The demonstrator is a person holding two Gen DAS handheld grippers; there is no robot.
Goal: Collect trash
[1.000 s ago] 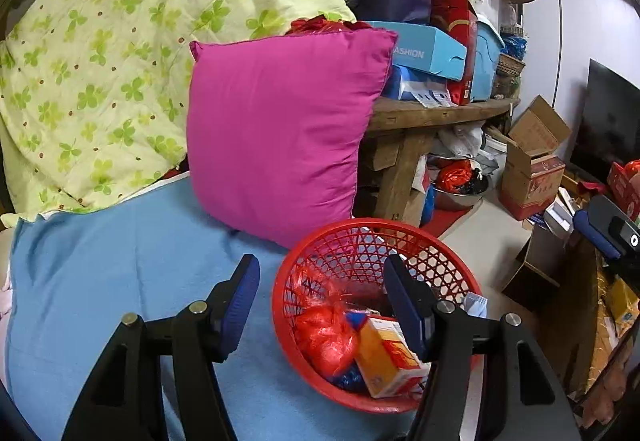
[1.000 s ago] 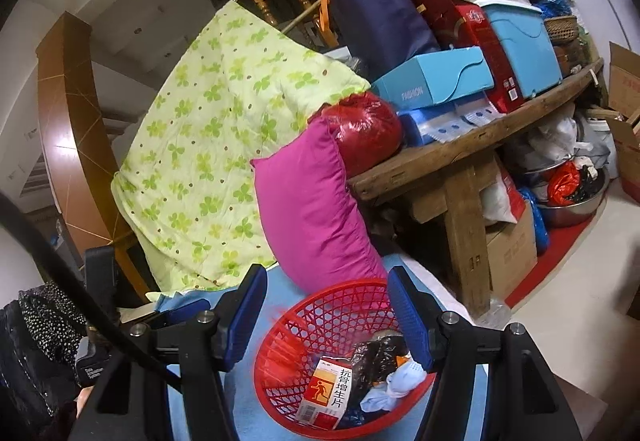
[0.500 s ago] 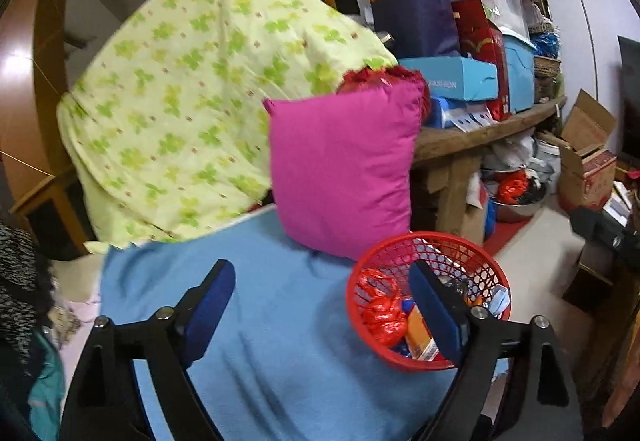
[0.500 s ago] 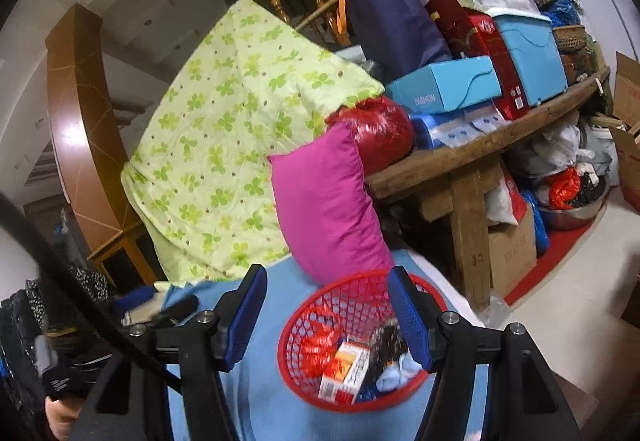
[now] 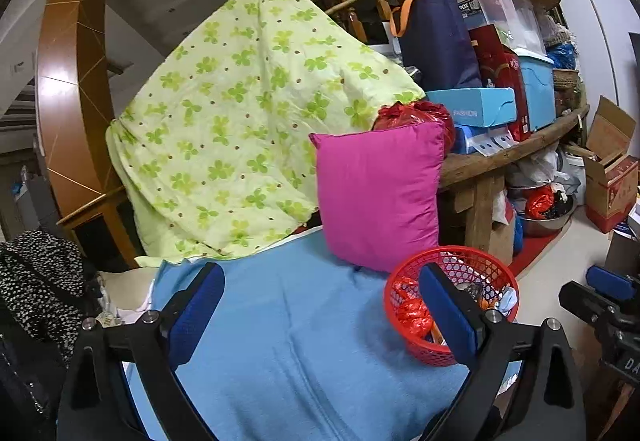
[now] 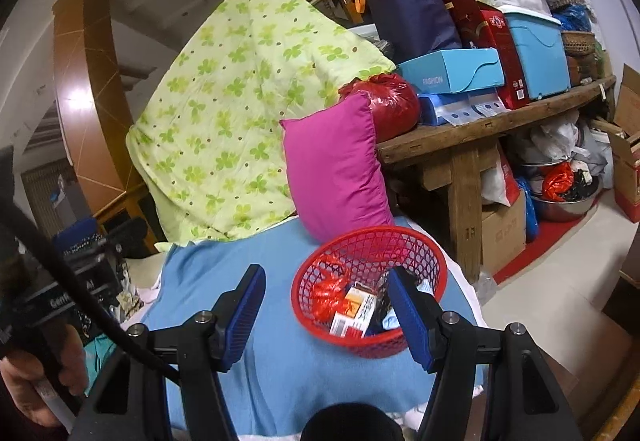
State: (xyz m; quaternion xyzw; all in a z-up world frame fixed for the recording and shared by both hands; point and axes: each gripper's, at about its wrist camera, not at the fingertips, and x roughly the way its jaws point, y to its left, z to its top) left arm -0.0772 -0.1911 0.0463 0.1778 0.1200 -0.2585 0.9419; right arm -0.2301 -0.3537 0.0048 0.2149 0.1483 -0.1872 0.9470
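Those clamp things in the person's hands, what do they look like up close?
Each is a black plastic frame with two angled arms, silver bolts at the joints, and flat, ribbed blue pads on the fingers: the left gripper and the right gripper. A thick black cable crosses the right wrist view.

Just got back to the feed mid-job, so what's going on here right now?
A person holds a gripper in each hand over a blue blanket. The red basket on it already holds trash: a crumpled red wrapper and a small carton. The left gripper is opening, with nothing between its fingers; the right gripper is open and empty, aimed just left of the basket. No loose trash shows on the blanket.
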